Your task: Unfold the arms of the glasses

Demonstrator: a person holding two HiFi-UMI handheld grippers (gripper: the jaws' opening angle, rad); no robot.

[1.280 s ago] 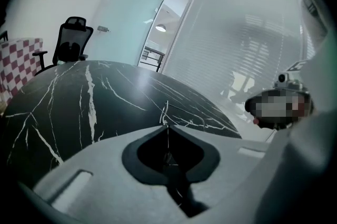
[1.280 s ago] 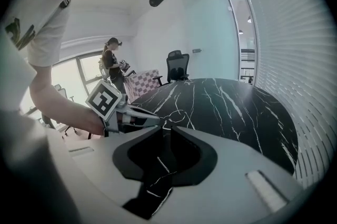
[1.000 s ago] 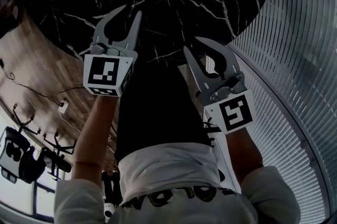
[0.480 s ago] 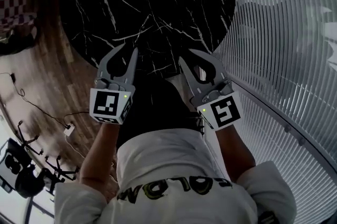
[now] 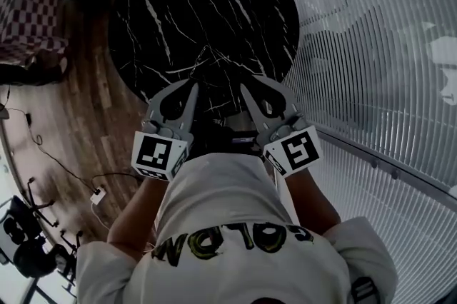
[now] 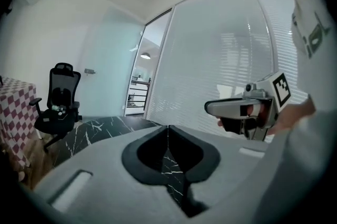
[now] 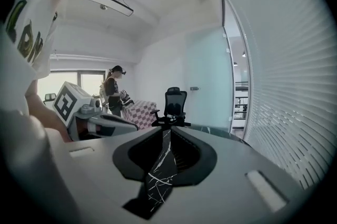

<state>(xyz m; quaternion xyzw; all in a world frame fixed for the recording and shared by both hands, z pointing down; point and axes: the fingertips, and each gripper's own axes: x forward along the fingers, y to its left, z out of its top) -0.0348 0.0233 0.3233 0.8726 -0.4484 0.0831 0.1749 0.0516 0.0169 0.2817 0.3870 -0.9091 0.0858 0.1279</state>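
No glasses show in any view. A round black marble table [image 5: 207, 10] stands in front of me. Both grippers hang in the air over its near edge, close to my chest. My left gripper [image 5: 193, 84] is shut, its tips meeting with nothing between them [image 6: 168, 126]. Beside it, my right gripper [image 5: 251, 83] stands open by a narrow gap. Its jaws have just been closing a little, and only the marble shows through that gap [image 7: 167, 131]. Each gripper shows from the side in the other's view: the right gripper [image 6: 209, 108], the left gripper [image 7: 131, 124].
A slatted glass wall [image 5: 371, 46] curves along the right. A black office chair [image 6: 58, 102] and a checked cloth [image 5: 28, 10] stand beyond the table on the left. Cables lie on the wood floor [image 5: 78, 117]. A person [image 7: 113, 91] stands in the background.
Both grippers have risen and drawn closer together, near my chest. The whole round table now shows beyond them, where before only its near part did.
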